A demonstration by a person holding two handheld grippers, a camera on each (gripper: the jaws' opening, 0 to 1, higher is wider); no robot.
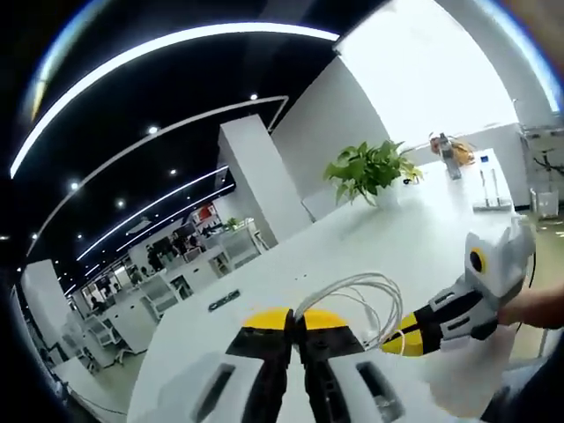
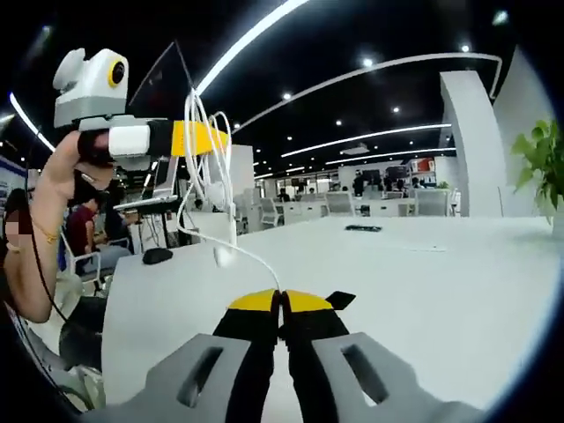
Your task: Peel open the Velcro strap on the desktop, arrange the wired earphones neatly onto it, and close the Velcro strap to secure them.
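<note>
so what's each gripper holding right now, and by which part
The left gripper pinches the coiled loops of the white wired earphones, raised above the desk. The right gripper is shut on the trailing cable end.

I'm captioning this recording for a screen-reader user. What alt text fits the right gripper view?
The left gripper, raised in a person's hand, holds looped white wired earphones dangling above a white desk. The right gripper points forward with its yellow-tipped fingers together, a small black piece at their tip, with an open office behind.

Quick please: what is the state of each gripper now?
Left tongs: closed on the white wired earphones.
Right tongs: closed, apparently pinching the same earphones' cable.
</note>
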